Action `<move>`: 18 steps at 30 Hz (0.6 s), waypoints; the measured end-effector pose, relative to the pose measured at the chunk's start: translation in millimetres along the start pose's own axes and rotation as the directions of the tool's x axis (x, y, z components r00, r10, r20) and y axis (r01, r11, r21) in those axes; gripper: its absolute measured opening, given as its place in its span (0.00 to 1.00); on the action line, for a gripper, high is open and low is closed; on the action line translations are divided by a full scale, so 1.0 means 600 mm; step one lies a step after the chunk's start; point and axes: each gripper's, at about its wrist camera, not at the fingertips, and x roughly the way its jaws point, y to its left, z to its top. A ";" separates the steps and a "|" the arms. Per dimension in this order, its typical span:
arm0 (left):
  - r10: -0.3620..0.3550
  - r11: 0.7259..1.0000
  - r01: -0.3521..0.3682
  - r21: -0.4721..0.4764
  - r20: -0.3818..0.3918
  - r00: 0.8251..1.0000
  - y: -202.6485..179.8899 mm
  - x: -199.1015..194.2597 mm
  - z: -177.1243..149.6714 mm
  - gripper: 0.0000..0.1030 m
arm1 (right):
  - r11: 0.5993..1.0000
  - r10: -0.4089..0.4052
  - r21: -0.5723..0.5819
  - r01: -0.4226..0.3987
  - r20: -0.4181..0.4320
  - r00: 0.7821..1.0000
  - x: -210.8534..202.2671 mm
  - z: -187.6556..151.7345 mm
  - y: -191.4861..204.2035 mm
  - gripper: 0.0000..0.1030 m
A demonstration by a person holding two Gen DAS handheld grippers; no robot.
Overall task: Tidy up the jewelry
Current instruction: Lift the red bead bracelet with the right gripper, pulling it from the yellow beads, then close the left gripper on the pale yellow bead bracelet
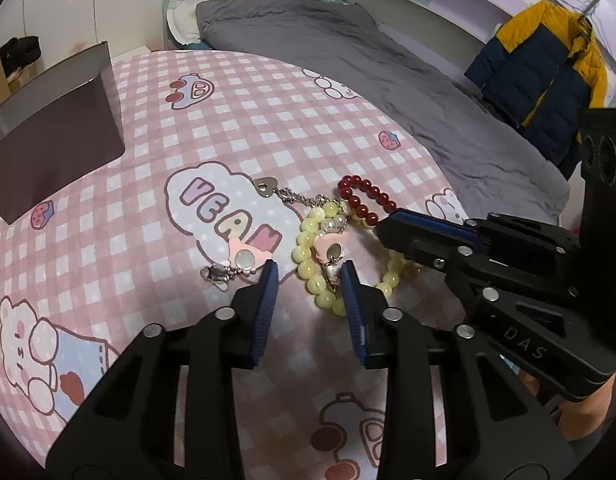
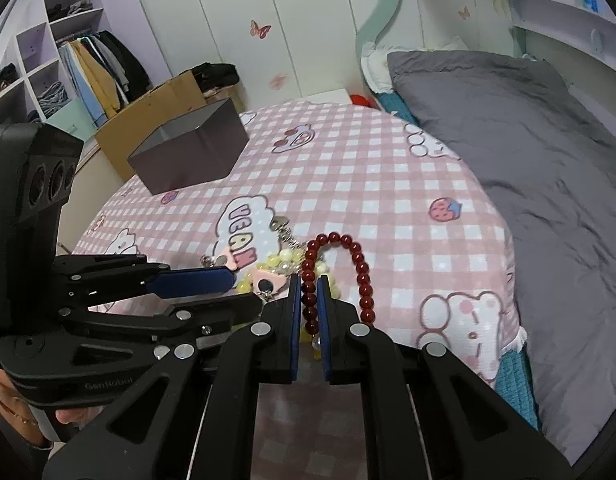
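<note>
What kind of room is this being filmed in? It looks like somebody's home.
Most likely a bedroom, probably a child's. There is a bed with a grey duvet, an open wardrobe of hanging clothes, and butterfly stickers on the wall. The jewelry lies on a pink checked cartoon blanket.

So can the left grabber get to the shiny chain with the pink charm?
Probably yes. The left gripper is open, and the silver chain's pink charm lies just past its left fingertip with nothing on top. The yellow bead bracelet sits close beside, so it might get nudged.
</note>
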 end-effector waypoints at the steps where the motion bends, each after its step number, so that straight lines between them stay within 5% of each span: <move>1: -0.006 1.000 0.006 -0.013 0.001 1.000 0.003 0.001 0.002 0.24 | 1.000 -0.004 0.000 0.004 0.004 1.000 -0.002 0.002 -0.001 0.06; 6: -0.013 1.000 0.013 -0.004 -0.014 1.000 0.009 -0.004 0.004 0.19 | 1.000 -0.009 -0.004 0.009 0.021 1.000 -0.011 0.015 -0.003 0.06; 14: 0.131 0.989 -0.129 0.070 -0.026 0.991 -0.003 0.009 0.013 0.15 | 1.000 0.004 -0.003 -0.004 0.016 1.000 -0.002 0.020 0.002 0.06; 18: 0.103 0.993 -0.103 0.049 0.000 0.995 0.010 0.000 0.005 0.09 | 1.000 0.008 -0.011 -0.008 0.022 1.000 -0.003 0.023 0.012 0.06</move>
